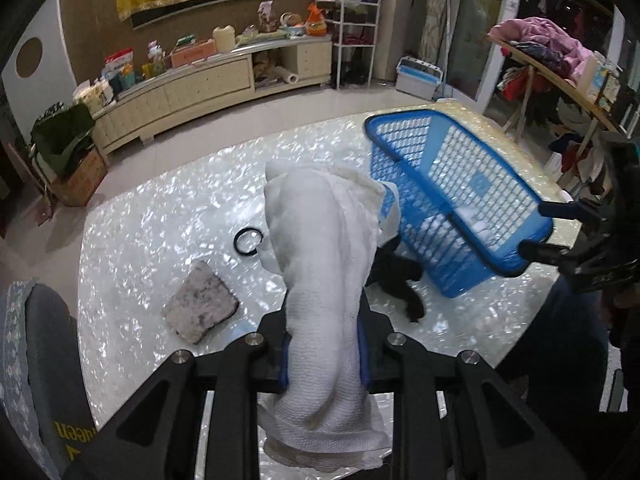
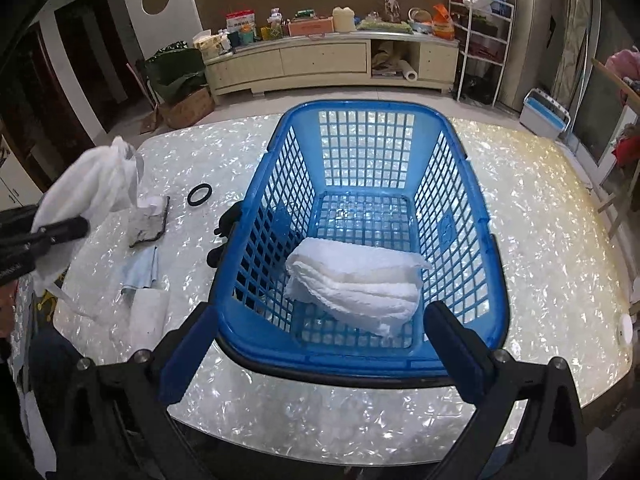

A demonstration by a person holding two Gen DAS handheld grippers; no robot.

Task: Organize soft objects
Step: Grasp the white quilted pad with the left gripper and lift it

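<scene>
Left gripper [image 1: 325,354] clamps the white cloth [image 1: 320,248] between its fingers; right gripper [image 2: 324,354] spread wide, seemingly straddling the blue basket [image 2: 256,200] rim.

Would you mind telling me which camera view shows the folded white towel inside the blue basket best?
The right wrist view: it looks down into the blue basket, showing the folded white towel unobstructed on its floor. The left wrist view shows it only as pale patches through the basket's mesh wall.

The white cloth [image 1: 324,280] covers the left gripper's [image 1: 325,354] fingertips and part of the black item [image 1: 400,280] beside the basket [image 1: 460,200]. Its lower end runs off the bottom edge. The shelf clutter [image 2: 320,24] is too small to identify.
</scene>
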